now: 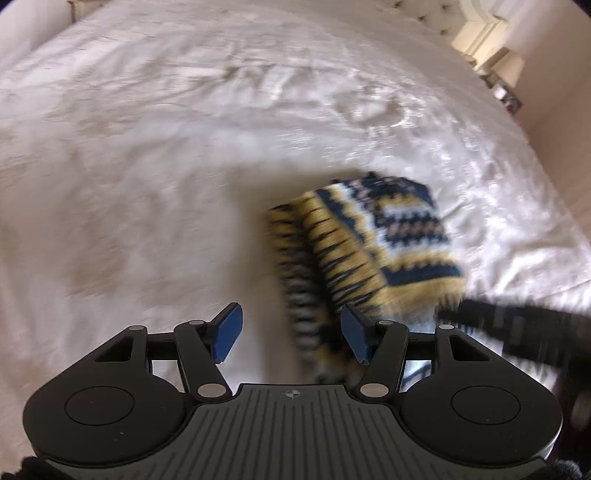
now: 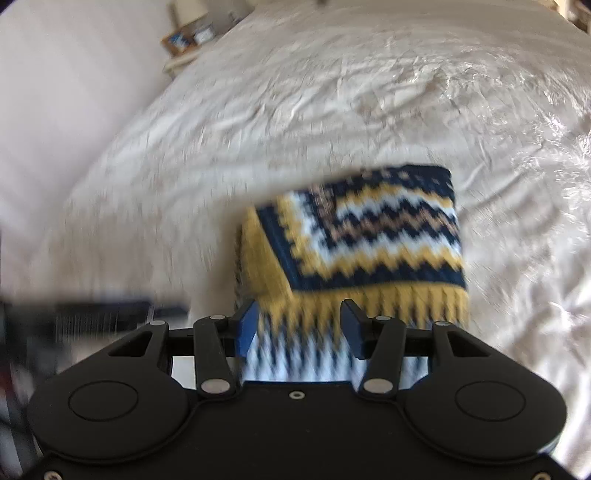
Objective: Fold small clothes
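Observation:
A small knitted garment (image 1: 373, 243) with navy, yellow, white and tan zigzag bands lies folded on the white bed cover (image 1: 184, 155). It also shows in the right wrist view (image 2: 369, 240). My left gripper (image 1: 290, 332) is open and empty, its right pad close to the garment's near edge. My right gripper (image 2: 299, 328) is open, jaws wide, just above the garment's near edge, gripping nothing. The right gripper shows blurred at the right of the left wrist view (image 1: 517, 325). Both views are motion-blurred.
The crinkled white cover (image 2: 369, 103) fills both views. A bedside table with a lamp and small items (image 2: 188, 33) stands beyond the bed's far corner. Cream furniture and clutter (image 1: 495, 55) sit by the wall at the far right.

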Demonstrator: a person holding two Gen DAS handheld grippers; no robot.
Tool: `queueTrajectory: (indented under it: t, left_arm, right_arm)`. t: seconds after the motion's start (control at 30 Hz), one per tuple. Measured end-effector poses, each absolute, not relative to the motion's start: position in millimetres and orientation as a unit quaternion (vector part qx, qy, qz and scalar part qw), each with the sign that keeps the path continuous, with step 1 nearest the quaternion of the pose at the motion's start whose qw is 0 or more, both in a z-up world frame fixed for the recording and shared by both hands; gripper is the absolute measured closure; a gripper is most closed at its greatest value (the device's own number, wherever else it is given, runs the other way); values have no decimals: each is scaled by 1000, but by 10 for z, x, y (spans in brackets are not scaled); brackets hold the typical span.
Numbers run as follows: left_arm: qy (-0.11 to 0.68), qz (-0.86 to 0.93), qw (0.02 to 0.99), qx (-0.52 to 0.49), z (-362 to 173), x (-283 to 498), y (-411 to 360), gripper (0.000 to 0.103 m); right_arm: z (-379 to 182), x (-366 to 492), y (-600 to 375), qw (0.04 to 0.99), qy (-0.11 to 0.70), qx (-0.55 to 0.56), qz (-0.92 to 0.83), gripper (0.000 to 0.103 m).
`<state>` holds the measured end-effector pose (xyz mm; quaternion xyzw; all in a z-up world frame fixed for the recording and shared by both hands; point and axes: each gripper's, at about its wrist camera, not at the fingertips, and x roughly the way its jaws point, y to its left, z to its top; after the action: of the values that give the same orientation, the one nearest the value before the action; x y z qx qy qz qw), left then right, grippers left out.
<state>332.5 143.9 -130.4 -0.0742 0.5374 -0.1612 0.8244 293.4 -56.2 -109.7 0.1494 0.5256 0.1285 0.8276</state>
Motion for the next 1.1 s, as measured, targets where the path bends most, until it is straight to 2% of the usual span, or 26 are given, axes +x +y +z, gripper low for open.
queueTrajectory:
  t: [0.07,0.17,0.3,0.6,0.67,0.7,0.73,1.0,1.1]
  left_arm:
    - [541,-175,820,-70,-1334,3439,1285,45]
    - [545,-191,815,-51,-1402,3580,1064,45]
    - [555,-198,807,-30,-1511,3725,857,45]
    - [565,-186,803,-30,-1476,3652,1037,45]
    - [569,-177,803,-31,-1490,3599,1118,45]
    - [570,-173,802,-33,-1492,3589,1149,45]
    - [572,-170,802,-36,-1492,3572,1176,45]
    - [551,-163,818,-37,-1338,3538,1187,45]
    - [537,-162,828,-19,-1271,3566,1111,45]
  right_arm:
    - [-1104,2775,-520,827,532,112,143,45]
    - [-1153,2554,-372,824,536,71,168,37]
    - [-1221,2408,-66,835,521,11,177,36]
    - [-1492,1994,521,834,442,-235,233,36]
    - [-1556,1956,577,828,420,-277,247,51]
    - [-1576,1977,578,822,425,-280,256,73]
    - [-1574,2004,564,819,435,-268,262,89]
    - [-1002,2252,207,858,439,-52,260,90]
    - [-1113,2263,266,843,465,-31,270,89]
